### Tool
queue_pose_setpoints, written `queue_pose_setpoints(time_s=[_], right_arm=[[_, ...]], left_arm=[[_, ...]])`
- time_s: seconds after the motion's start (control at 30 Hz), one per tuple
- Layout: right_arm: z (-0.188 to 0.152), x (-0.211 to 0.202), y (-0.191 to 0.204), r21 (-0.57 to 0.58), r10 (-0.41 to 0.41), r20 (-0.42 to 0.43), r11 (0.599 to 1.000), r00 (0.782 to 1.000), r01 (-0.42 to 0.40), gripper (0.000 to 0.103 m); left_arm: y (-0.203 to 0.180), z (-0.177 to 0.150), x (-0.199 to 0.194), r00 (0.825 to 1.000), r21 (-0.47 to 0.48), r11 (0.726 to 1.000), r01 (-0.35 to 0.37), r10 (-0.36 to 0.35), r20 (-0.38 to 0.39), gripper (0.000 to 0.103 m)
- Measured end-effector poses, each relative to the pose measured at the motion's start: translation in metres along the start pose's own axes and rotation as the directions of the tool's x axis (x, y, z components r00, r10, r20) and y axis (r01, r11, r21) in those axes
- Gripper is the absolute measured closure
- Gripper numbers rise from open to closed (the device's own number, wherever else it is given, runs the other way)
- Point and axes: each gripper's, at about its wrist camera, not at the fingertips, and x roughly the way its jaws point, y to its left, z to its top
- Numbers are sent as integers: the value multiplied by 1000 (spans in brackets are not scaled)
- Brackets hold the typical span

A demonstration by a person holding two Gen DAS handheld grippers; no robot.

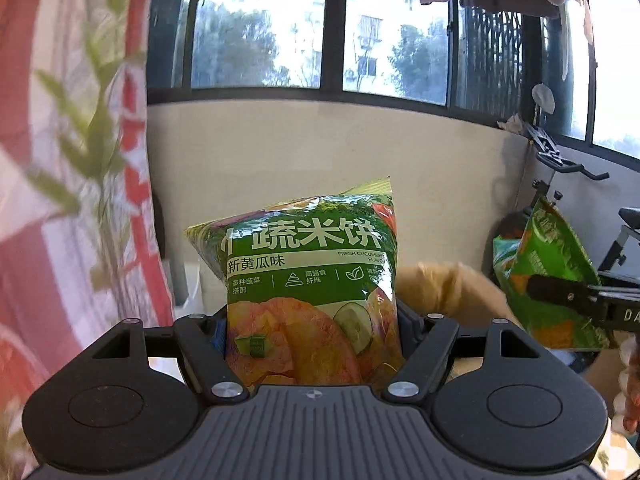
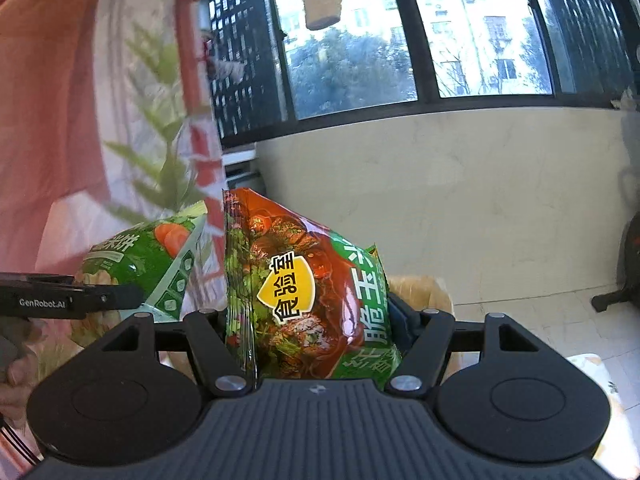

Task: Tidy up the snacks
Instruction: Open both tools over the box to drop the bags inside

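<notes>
You had the green cucumber packet (image 1: 310, 292) pinched in your left gripper (image 1: 312, 332) and the red packet (image 2: 304, 296) in your right gripper (image 2: 316, 332), both raised above the cardboard box (image 2: 420, 288). Lowering them one by one would likely have avoided crushing.

Left gripper (image 1: 312, 332) and right gripper (image 2: 316, 332) — matt black plastic, ribbed centre plate, round side discs, silver screws; white "GenRobot.AI" lettering.

Your light is daylight from the windows (image 1: 392, 40) at twelve o'clock, blown out white at two in the left view. The floral curtain (image 1: 72, 160) at nine smears with blur. Glare streaks the green snack bag (image 1: 308, 280). Fisheye bends the frames' edges.
</notes>
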Motion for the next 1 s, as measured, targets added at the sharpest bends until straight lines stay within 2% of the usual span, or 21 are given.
queue_pose_setpoints(time_s=[0.17, 0.23, 0.47, 0.63, 0.7, 0.8, 1.0], right_arm=[[8, 38, -22, 67, 0, 16, 998, 1000, -1, 34], [7, 53, -33, 112, -4, 3, 994, 1000, 3, 34], [-6, 81, -63, 231, -8, -48, 973, 999, 19, 33], [-13, 89, -74, 248, -33, -90, 967, 995, 55, 24], [-15, 87, -76, 243, -36, -91, 968, 995, 57, 19], [-14, 86, -75, 243, -35, -86, 969, 996, 55, 19], [-16, 68, -67, 242, -23, -73, 969, 997, 40, 19]], left_arm=[[-12, 21, 41, 997, -7, 1000, -2, 3, 76, 27], [-16, 25, 61, 997, -22, 1000, 9, -8, 79, 27], [-33, 19, 109, 997, -36, 997, 72, -72, 8, 26], [-37, 14, 141, 986, -60, 992, 114, -120, -115, 23], [-35, 11, 145, 984, -83, 989, 124, -133, -120, 21], [-35, 11, 140, 987, -90, 989, 116, -125, -97, 16], [-25, 10, 116, 990, -76, 991, 110, -116, -79, 16]])
